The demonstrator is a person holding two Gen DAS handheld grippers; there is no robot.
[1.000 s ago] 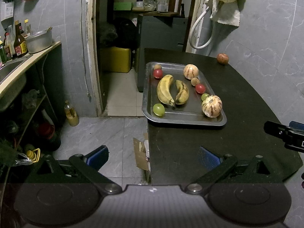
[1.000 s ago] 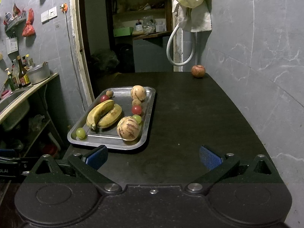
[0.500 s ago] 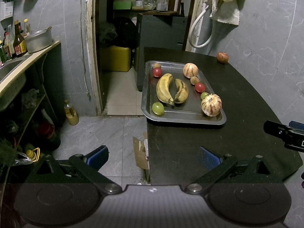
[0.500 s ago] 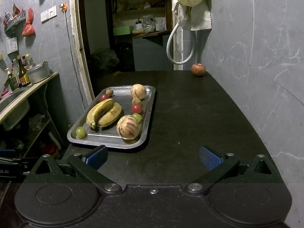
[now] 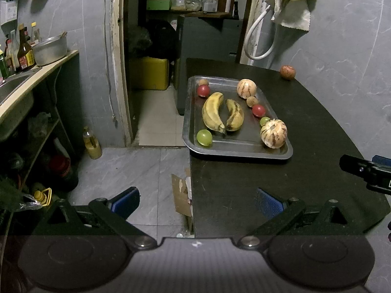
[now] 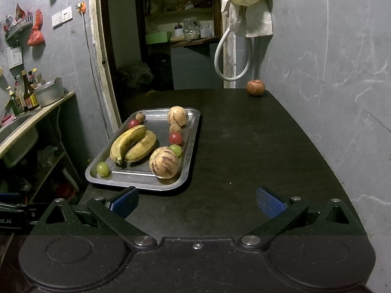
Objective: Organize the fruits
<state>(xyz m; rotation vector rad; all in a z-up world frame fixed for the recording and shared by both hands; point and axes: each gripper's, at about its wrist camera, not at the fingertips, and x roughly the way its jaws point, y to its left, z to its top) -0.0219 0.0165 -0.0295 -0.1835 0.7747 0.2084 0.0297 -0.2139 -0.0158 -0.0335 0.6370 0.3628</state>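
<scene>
Home kitchen: sink (image 5: 14,97), sauce bottles (image 5: 24,53)

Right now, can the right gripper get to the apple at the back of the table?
Probably yes: the right gripper is open and empty, and bare table lies between it and the apple; the tray sits off to the left.

left tool (image 5: 196,201): black speckled body, two round caps, silver screws, blue ribbed pads | right tool (image 6: 196,201): same build, centre screw | white lettering, perhaps "OLAI", partly cut off
</scene>
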